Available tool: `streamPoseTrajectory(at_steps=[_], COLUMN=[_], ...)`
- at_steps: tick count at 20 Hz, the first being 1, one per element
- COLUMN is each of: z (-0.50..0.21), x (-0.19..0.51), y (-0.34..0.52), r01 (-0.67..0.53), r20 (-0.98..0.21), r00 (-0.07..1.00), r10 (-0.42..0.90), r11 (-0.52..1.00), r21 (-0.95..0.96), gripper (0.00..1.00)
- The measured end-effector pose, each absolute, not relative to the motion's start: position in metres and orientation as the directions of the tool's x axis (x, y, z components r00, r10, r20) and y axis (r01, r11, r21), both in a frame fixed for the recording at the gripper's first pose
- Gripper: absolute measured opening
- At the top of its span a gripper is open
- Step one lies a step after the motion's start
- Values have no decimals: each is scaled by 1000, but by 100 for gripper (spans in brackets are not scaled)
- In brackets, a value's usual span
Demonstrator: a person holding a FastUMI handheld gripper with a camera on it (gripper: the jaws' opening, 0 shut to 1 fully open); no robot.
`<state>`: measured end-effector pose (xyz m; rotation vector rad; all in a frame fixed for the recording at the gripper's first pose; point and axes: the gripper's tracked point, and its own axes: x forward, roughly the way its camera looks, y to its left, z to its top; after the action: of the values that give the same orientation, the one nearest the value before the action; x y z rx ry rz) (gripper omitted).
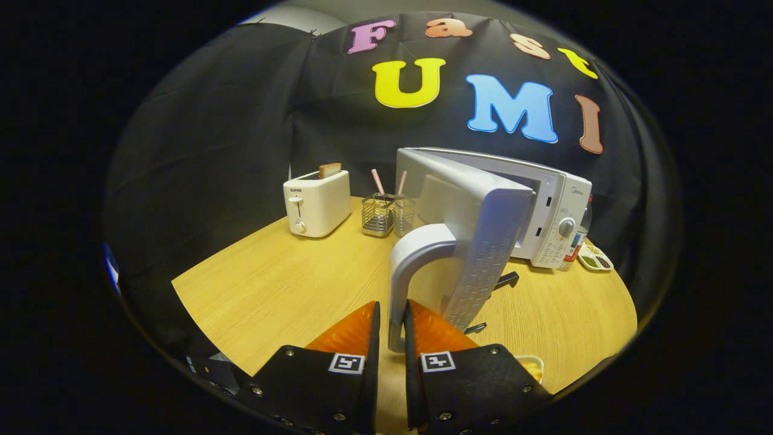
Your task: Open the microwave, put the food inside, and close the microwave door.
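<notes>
Now, by parts:

Fingers: the gripper (391, 314) has its two orange fingers (353, 329) clenched on the lower end of the door handle (410, 266), one on each side, both pressing it.

Handle: a pale grey loop, upright, fixed to the free edge of the door (477, 229); its foot sits between the fingers.

Door: swung well open toward the camera, seen nearly edge-on, its inner face with a dotted panel turned to the right. Two dark latch hooks (504, 281) stick out of that edge, one above the other.

Microwave (552, 211): white, at the far right of the desk (278, 284), beyond the fingers. The cavity is open behind the door; what lies inside cannot be told. A round knob (566, 228) shows on its front panel.

Food: a pale dish with something yellow-orange (531, 365) peeks out just right of the right finger, at the near edge of the desk, mostly hidden.

Toaster (317, 202): white, at the far left edge of the desk, a slice of bread (330, 170) standing up from its slot.

Racks: two small wire holders (386, 214) side by side between toaster and door, each with a pink striped straw.

Far right corner: a bottle (581, 232) just beside the microwave, and a small tray (595, 258) with dark bits in it.
</notes>
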<state>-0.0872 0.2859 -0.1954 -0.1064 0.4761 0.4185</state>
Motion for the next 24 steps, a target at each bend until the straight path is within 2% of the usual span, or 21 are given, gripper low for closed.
streamPoseTrajectory(at_steps=[4, 5, 7, 10, 12, 13, 14, 15, 17, 20, 24], z=[-195, -195, -196, -191, -179, -168, -157, -143, -118, -75, -30], x=[-96, -101, -116, -145, -163, -172, -179, -185, -192, -193, -170], y=[304, 310, 324, 354, 367, 369, 372, 373, 372, 364, 336], r01=[-424, -433, -473, -581, -646, -671, -697, -719, -751, -777, -766], r20=[-468, -468, -470, -460, -436, -412, -387, -359, -304, -220, -131], r00=[802, 798, 775, 689, 634, 617, 597, 582, 564, 555, 597], r10=[372, 379, 422, 560, 638, 670, 702, 729, 768, 802, 791], r11=[906, 901, 881, 806, 748, 722, 693, 668, 630, 595, 611], r21=[-7, -8, 10, 112, 155, 169, 183, 192, 198, 207, 198], gripper=[20, 29, 40, 44, 53, 64, 70, 83, 95, 96, 96])
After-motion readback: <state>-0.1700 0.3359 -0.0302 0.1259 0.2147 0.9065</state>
